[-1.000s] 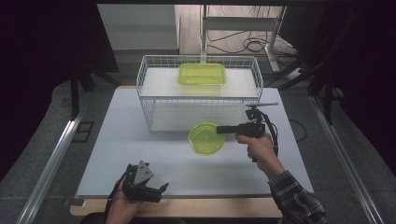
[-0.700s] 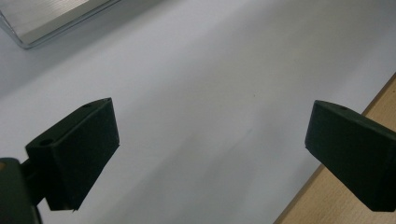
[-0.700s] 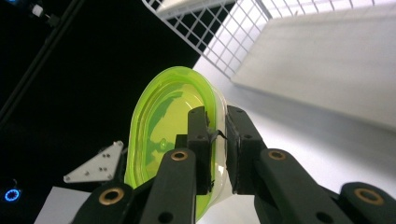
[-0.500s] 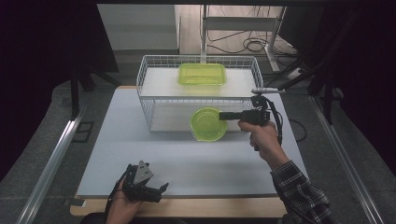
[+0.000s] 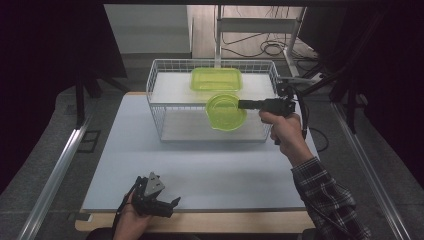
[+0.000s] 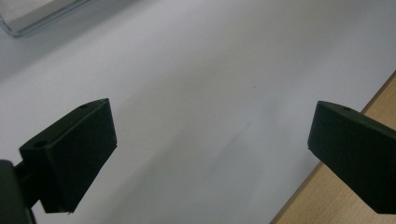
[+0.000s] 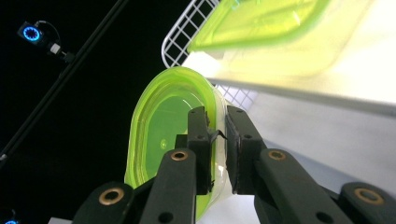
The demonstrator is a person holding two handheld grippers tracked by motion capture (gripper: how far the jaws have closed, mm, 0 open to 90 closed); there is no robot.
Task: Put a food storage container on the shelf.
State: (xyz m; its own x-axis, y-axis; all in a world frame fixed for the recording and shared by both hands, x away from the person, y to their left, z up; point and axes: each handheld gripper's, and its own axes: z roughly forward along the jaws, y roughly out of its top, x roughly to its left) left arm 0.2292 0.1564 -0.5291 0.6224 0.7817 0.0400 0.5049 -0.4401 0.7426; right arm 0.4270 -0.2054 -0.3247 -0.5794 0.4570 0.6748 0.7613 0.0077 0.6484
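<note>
My right gripper (image 5: 241,104) is shut on the rim of a round green plastic container (image 5: 225,112), holding it in the air in front of the white wire basket (image 5: 159,90). In the right gripper view the jaws pinch the wall of the round green container (image 7: 163,135), tilted on its side. A rectangular green container with a lid (image 5: 216,79) rests inside the basket; its lid and body show as the rectangular green container (image 7: 280,32). My left gripper (image 5: 170,205) lies low at the table's front edge, open, with nothing between its fingers (image 6: 74,154).
The white table top (image 5: 200,170) spreads in front of the basket. A wooden front edge (image 6: 373,102) runs beside the left gripper. Metal rails flank the table, and cables and a stand lie on the floor behind the basket.
My right gripper has lifted the round green container up and toward the basket's front wall. The left gripper has stayed in place.
</note>
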